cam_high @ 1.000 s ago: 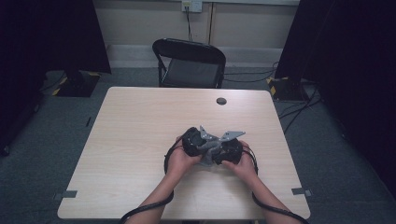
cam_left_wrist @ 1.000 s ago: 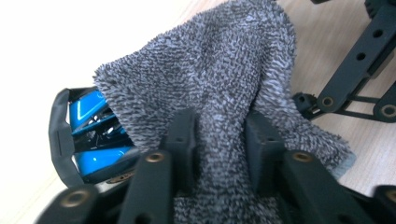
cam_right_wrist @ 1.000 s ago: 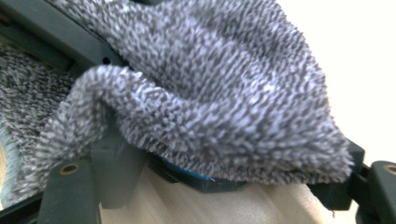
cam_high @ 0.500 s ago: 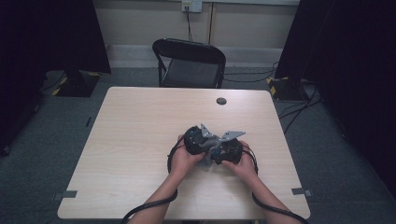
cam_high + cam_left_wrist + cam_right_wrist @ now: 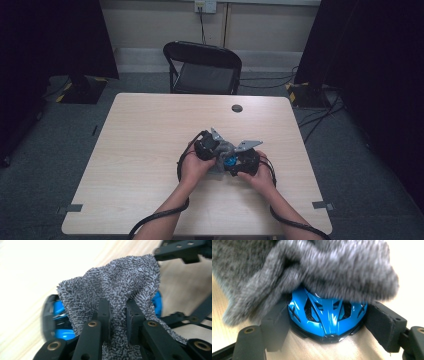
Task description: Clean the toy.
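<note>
At the centre of the high view, the left gripper (image 5: 116,315) pinches a grey terry cloth (image 5: 117,287) against a glossy blue vented toy car (image 5: 325,315). The right gripper (image 5: 327,325) clamps that car over the pale wooden table (image 5: 140,150). No writing is legible.

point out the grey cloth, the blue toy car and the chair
grey cloth (image 5: 117,282), left gripper view, bunched top fold
blue toy car (image 5: 325,312), right gripper view, glossy blue body
chair (image 5: 202,77), high view, seat

Grey cloth (image 5: 117,287): rough looped terry. Blue toy car (image 5: 325,312): glossy smooth plastic. Desk (image 5: 145,130): pale matt wood-grain.
</note>
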Tool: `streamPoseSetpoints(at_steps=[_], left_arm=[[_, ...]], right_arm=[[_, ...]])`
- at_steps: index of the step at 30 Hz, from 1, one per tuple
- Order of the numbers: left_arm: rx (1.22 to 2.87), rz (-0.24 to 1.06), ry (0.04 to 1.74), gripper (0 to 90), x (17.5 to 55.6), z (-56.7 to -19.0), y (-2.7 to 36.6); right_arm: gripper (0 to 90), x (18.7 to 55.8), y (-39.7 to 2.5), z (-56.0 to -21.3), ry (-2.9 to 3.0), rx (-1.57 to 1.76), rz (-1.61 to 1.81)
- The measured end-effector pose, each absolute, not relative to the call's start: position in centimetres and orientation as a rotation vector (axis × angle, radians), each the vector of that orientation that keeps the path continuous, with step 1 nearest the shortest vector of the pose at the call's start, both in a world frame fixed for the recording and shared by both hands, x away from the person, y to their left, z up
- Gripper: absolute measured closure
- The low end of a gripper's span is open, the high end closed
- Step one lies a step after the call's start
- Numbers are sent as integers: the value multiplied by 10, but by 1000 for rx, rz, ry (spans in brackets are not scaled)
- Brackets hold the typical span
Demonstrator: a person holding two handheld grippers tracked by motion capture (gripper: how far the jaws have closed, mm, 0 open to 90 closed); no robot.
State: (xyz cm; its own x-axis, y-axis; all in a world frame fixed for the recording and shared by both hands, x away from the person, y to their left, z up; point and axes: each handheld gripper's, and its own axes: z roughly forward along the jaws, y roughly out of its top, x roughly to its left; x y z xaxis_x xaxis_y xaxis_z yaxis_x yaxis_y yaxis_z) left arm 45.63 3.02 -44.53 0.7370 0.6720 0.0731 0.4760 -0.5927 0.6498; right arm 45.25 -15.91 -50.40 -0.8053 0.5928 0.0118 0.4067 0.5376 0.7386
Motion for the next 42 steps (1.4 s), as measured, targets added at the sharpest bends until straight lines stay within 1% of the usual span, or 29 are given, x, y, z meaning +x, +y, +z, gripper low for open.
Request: streamPoseSetpoints(at_steps=[4, 14, 22, 29, 35, 38, 42], left_arm=[[2315, 414, 909, 771, 470, -445, 42], [2312, 389, 947, 770, 481, -444, 48], [2314, 428, 996, 771, 493, -439, 61], [2301, 436, 1028, 773, 497, -440, 69], [2290, 444, 1075, 777, 501, -442, 86], [2248, 436, 1126, 777, 501, -445, 104], [2207, 428, 1153, 777, 500, -443, 115]], right_arm=[[236, 452, -159, -504, 2536, 841, 1126], [236, 452, -159, -504, 2536, 842, 1126], [236, 453, -159, -504, 2536, 841, 1127], [236, 453, -159, -504, 2537, 840, 1126], [236, 452, -159, -504, 2536, 842, 1126], [236, 453, -159, -504, 2536, 841, 1127], [236, 453, -159, -504, 2535, 841, 1127]])
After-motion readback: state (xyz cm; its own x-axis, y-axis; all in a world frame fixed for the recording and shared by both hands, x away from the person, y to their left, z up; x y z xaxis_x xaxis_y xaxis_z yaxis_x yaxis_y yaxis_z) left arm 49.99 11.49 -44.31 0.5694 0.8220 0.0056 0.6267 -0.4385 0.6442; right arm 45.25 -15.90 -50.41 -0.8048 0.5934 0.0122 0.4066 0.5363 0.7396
